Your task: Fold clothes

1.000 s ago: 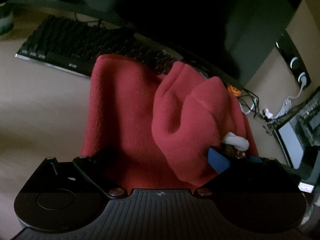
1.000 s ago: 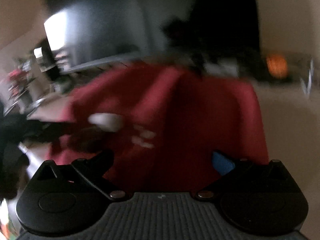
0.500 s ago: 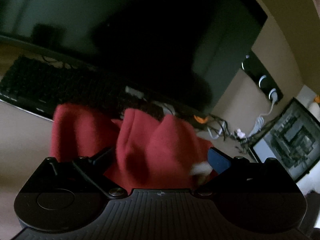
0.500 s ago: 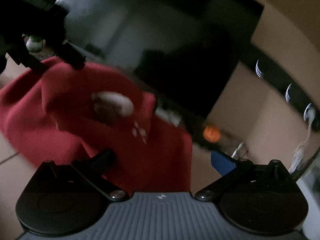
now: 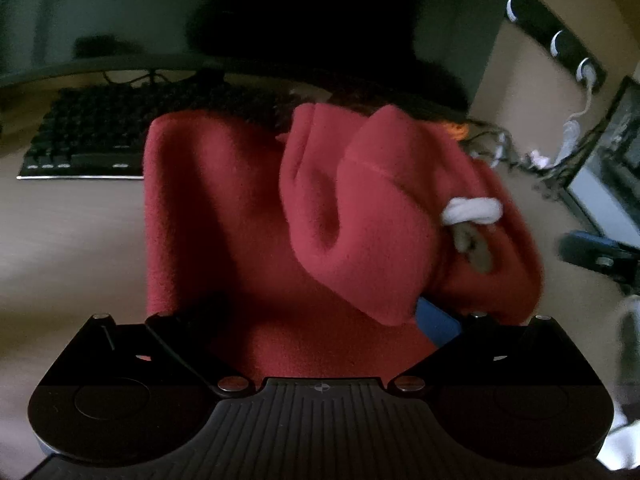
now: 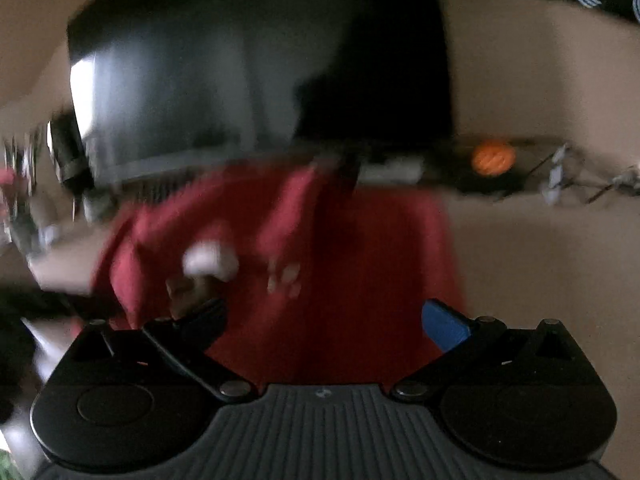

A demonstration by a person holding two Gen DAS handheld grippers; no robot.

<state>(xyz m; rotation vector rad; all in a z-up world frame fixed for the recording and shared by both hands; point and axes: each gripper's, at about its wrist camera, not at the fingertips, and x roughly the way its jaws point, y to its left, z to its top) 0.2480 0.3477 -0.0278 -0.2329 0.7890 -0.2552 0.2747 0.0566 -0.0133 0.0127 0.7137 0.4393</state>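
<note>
A red fleece garment [image 5: 240, 216] lies on the beige desk [image 5: 68, 232], with one part folded over into a thick hump [image 5: 360, 216]. A white patch [image 5: 472, 210] with a brown shape under it shows on its right side. My left gripper [image 5: 318, 320] is open low over the near edge of the cloth, which spreads between its wide-apart fingers. In the blurred right wrist view the garment [image 6: 340, 248] shows the white patch [image 6: 210, 260] and small white marks. My right gripper [image 6: 322, 320] is open over the cloth. Its blue tip [image 5: 592, 256] appears at the right of the left view.
A black keyboard [image 5: 92, 132] sits behind the garment, below a dark monitor [image 5: 280, 12]. An orange object [image 6: 492, 158] and tangled cables [image 5: 520, 152] lie at the back right. A second screen [image 5: 612, 160] stands at the right edge.
The left view tilted up toward the monitor, then came back down over the garment. The right view swung from the left side back to face the garment. Both grippers stayed open.
</note>
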